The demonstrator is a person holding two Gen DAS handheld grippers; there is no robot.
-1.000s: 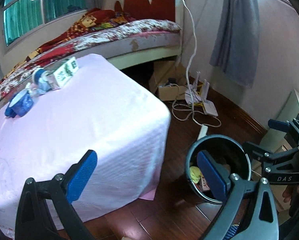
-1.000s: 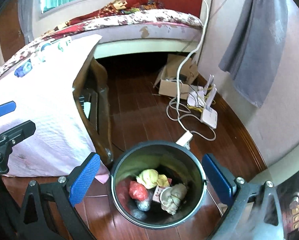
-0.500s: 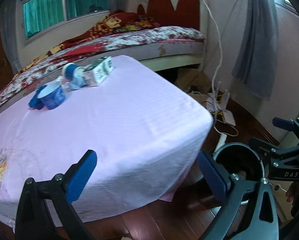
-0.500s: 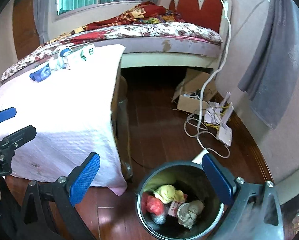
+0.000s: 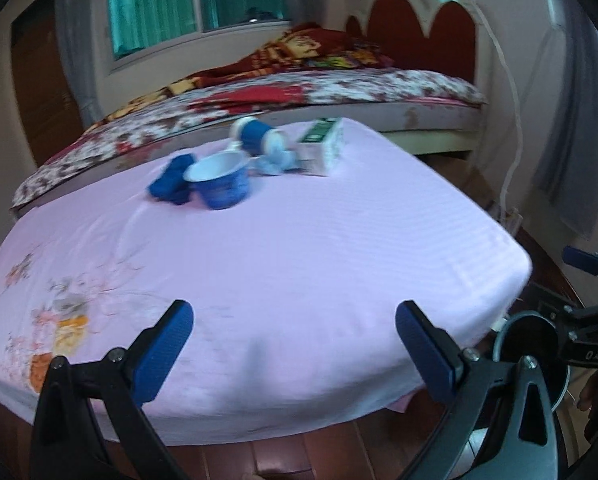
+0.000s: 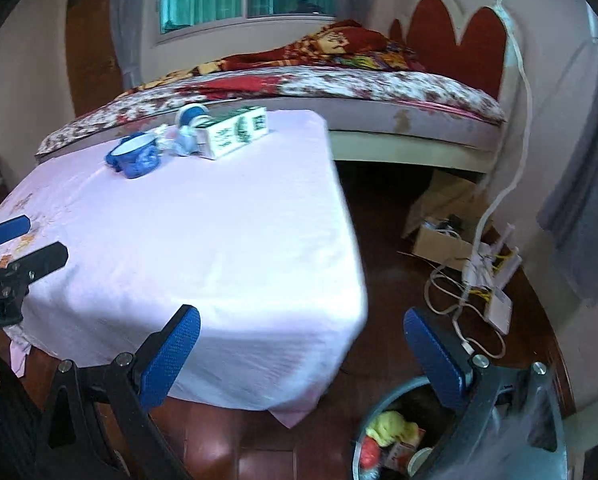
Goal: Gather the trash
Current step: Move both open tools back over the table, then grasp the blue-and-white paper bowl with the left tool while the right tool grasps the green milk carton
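**Reaching for the last trash on the table**

Nearest the cameras, both grippers are hanging empty at the near edge of the table. The left gripper is sitting with its blue fingers spread wide over the pink cloth, and the right gripper is gaping just as wide, straddling the table's right corner with nothing between its pads.

Down by the floor on the right, the bin is standing beside the table, already holding some crumpled yellow and red scraps.

Across the cloth, at the far side, the remaining trash is lying in a tight cluster: a blue cup with a blue wrapper touching its left side, a blue-and-white roll behind it, and a green-and-white carton just to the right.

Judging from this layout, the step in hand is a long reach to that cluster. Doing it well likely means taking the outermost piece first, the carton for the right gripper or the wrapper for the left, so neighbours are not getting knocked. Approaching low and level, then closing across the carton's narrow faces, should be giving a firm hold. Behind everything, the bed is running along the wall.
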